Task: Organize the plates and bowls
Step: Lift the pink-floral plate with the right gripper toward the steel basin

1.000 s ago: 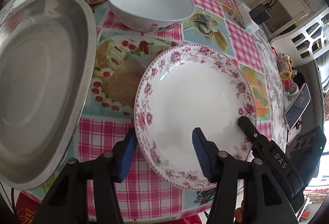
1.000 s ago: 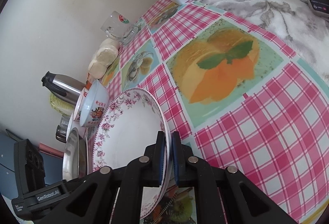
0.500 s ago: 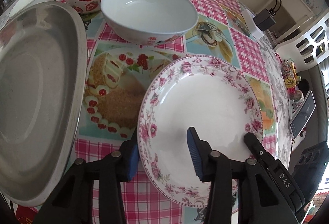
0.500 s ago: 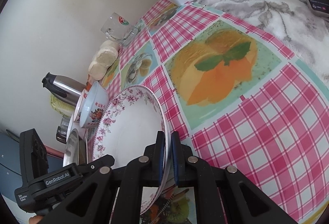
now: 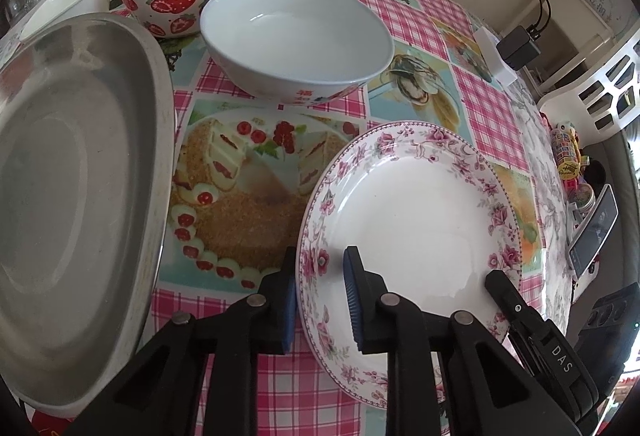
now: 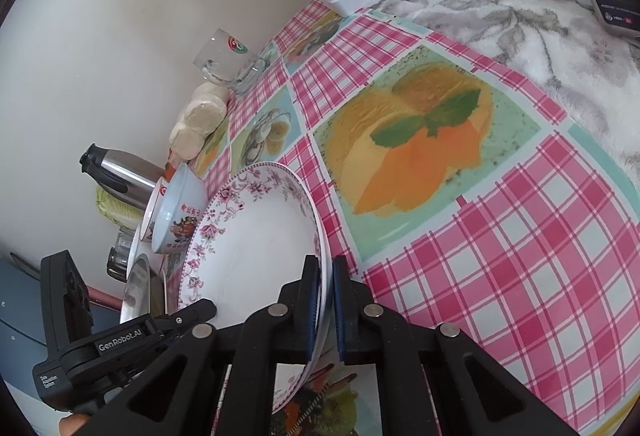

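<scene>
Left gripper (image 5: 320, 292) has just been closing over your plate (image 5: 416, 220) rim, pads not yet pinching; right gripper (image 6: 326, 300) clamps opposite rim. Steel tray (image 5: 76, 196) crowds left w/ white bowl (image 5: 296, 40) just behind.

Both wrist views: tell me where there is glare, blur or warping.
Left wrist view: soft glare on the flowered plate near the right gripper; steel tray looks dull and hazy. Right wrist view: sharp, evenly lit; the checked tablecloth bulges from the fisheye lens.
</scene>
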Action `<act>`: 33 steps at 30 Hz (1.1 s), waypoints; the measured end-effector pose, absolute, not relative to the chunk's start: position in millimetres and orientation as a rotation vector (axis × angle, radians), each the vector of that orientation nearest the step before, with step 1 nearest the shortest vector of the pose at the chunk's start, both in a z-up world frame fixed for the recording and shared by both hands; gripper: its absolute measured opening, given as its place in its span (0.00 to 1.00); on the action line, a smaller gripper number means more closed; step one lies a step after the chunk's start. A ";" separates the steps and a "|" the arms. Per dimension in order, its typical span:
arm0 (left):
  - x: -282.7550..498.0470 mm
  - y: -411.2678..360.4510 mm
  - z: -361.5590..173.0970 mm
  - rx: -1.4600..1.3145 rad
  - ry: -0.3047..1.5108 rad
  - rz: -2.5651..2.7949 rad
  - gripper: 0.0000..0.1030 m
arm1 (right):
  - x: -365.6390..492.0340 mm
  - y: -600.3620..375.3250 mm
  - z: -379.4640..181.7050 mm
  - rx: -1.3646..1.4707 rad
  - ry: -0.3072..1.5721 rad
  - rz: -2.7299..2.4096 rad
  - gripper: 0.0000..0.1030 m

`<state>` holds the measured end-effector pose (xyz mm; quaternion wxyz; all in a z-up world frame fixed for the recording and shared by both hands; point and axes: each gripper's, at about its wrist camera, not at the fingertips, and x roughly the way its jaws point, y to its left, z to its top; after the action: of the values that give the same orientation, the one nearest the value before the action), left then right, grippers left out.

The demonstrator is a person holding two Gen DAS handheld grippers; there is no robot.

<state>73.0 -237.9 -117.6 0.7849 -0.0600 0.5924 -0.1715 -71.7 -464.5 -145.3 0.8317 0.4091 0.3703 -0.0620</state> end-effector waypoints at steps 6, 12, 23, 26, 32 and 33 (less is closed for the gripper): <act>77.0 -239.9 -118.0 -0.147 1.274 -0.381 0.20 | -73.8 -467.5 -146.2 0.875 0.776 -0.132 0.07; 80.0 -243.0 -117.7 -0.133 1.266 -0.392 0.20 | -74.6 -463.5 -144.9 0.872 0.782 -0.154 0.07; 79.6 -260.0 -104.1 -0.039 1.198 -0.422 0.13 | -76.9 -451.7 -134.8 0.777 0.805 -0.208 0.10; 77.4 -265.0 -100.7 -0.009 1.182 -0.439 0.13 | -80.5 -451.6 -131.7 0.762 0.808 -0.225 0.10; 74.7 -265.7 -98.2 -0.026 1.186 -0.470 0.13 | -86.5 -451.6 -124.2 0.744 0.795 -0.252 0.10; 74.2 -265.5 -96.8 -0.029 1.183 -0.475 0.13 | -87.7 -451.5 -122.8 0.742 0.792 -0.255 0.10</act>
<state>74.2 -265.5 -96.8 0.8036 -0.0137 0.5522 -0.2216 -87.7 -451.5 -122.8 0.8485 0.3521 0.3760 -0.1208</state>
